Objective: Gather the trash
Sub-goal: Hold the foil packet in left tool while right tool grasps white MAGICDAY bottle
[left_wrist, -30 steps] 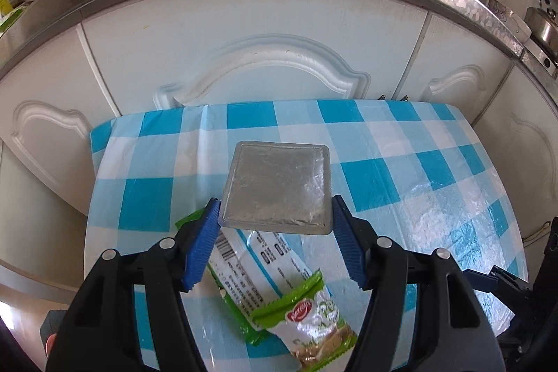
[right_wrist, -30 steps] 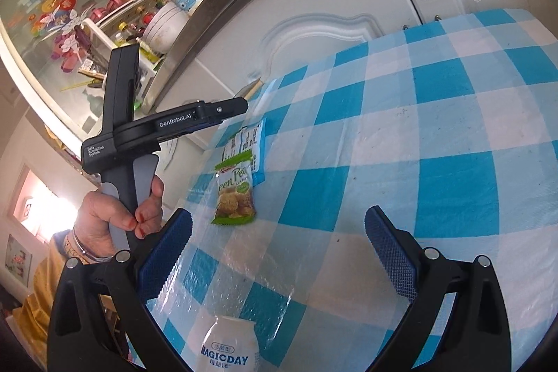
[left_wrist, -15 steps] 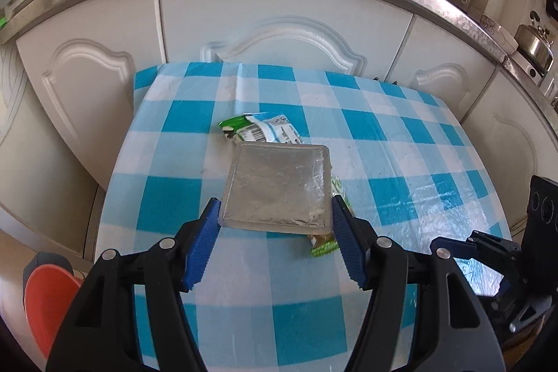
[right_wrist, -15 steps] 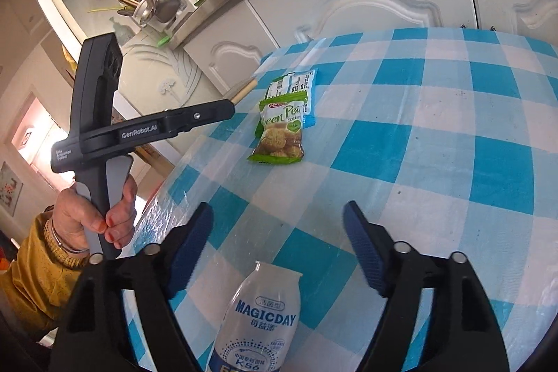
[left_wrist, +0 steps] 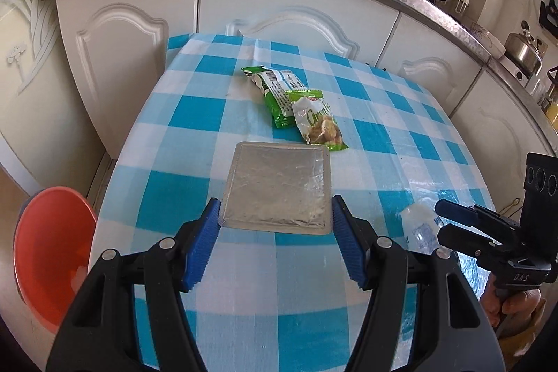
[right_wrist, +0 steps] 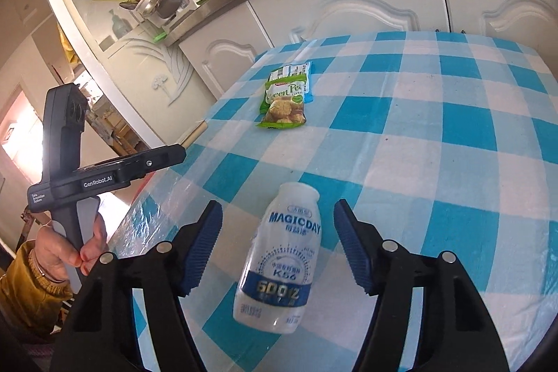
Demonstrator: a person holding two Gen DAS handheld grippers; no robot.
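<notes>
My left gripper [left_wrist: 275, 215] is shut on a square silver foil packet [left_wrist: 277, 187], held flat above the blue-checked table [left_wrist: 181, 117]. Two green snack bags [left_wrist: 307, 107] lie overlapped on the cloth beyond it. A white MAGICDAY bottle [right_wrist: 282, 253] lies on its side near the table's near edge. My right gripper [right_wrist: 277, 208] straddles the bottle, its jaws closing, with a gap left between each pad and the bottle. The snack bags [right_wrist: 284, 107] also show further back in the right wrist view. The left gripper [right_wrist: 176, 157] appears side-on at the left there, held by a hand.
An orange bin [left_wrist: 48, 250] stands on the floor left of the table. White cabinet doors [left_wrist: 279, 9] and a steel counter with pots rise behind the table. The right gripper [left_wrist: 453, 222] and bottle [left_wrist: 418, 225] sit at the table's right edge.
The left gripper carried the foil packet back and leftward off the snack bags, bringing the orange bin into view. The right gripper advanced over the bottle and its jaws narrowed.
</notes>
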